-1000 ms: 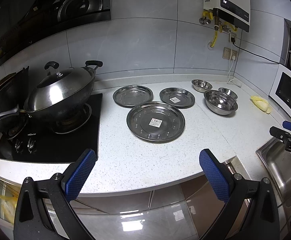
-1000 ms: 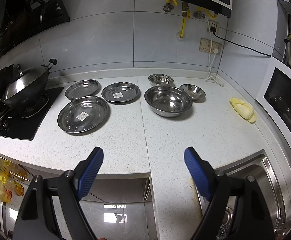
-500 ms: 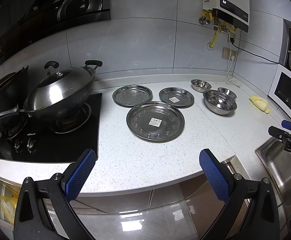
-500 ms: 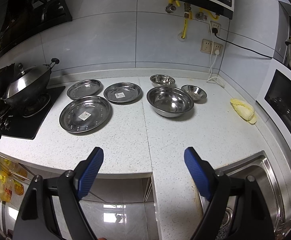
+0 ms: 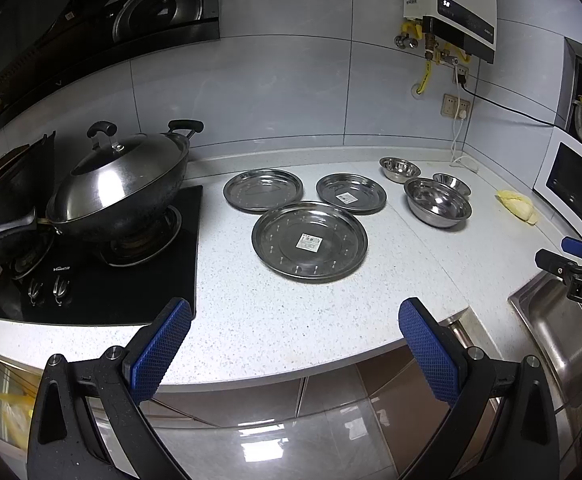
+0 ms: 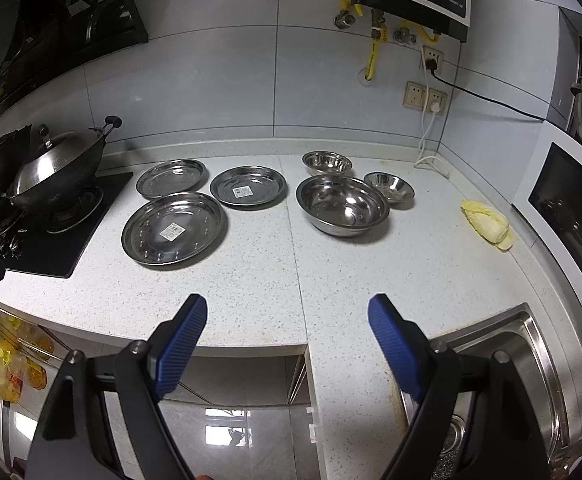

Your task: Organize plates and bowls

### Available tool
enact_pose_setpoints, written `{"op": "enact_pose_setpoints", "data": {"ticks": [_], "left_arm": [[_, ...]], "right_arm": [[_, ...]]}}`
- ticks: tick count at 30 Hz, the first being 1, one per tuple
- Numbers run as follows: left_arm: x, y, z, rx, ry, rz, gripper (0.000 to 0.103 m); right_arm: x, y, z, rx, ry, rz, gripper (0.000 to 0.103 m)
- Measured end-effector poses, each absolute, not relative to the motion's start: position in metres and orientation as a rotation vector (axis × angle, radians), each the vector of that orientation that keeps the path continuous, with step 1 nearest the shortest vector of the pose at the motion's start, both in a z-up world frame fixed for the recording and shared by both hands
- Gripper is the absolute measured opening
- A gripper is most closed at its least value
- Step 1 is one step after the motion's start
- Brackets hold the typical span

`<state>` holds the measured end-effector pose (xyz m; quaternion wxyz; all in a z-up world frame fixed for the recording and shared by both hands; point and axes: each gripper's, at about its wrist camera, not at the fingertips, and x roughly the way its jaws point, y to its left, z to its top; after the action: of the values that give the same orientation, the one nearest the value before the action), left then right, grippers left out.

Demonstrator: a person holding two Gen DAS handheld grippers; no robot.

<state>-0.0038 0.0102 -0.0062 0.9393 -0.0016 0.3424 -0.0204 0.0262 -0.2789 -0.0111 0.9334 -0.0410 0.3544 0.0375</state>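
**Mid-counter: three plates, three bowls, both grippers empty**

At frame centre on the white speckled counter [image 5: 275, 320]: large plate [image 5: 309, 241] with a sticker, nearest the camera. Behind it, two smaller plates side by side: bare plate [image 5: 263, 189] on the left, stickered plate [image 5: 351, 193] on the right. All three lie flat.

Right of the plates: big bowl [image 6: 342, 205] upright, small bowl [image 6: 326, 161] behind it, another small bowl [image 6: 389, 186] at its right. None stacked.

Left gripper [image 5: 295, 340], bottom of its frame: blue pads spread wide, holding nothing, over the counter's front edge. Right gripper [image 6: 287, 340]: same, spread and empty.

Left edge: lidded wok [image 5: 119, 184] on the stove [image 5: 91, 280]. Right edge: cabbage piece [image 6: 487, 224], sink [image 6: 531, 344] in the lower right corner.
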Motion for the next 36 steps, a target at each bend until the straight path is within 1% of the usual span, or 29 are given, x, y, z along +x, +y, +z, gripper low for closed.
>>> {"op": "enact_pose_setpoints", "data": {"ticks": [36], "left_arm": [[-0.015,0.001,-0.004,-0.003,0.698,-0.022,0.102]], "right_arm": [[0.018,-0.286,-0.013,-0.082,0.710,0.086,0.083]]}}
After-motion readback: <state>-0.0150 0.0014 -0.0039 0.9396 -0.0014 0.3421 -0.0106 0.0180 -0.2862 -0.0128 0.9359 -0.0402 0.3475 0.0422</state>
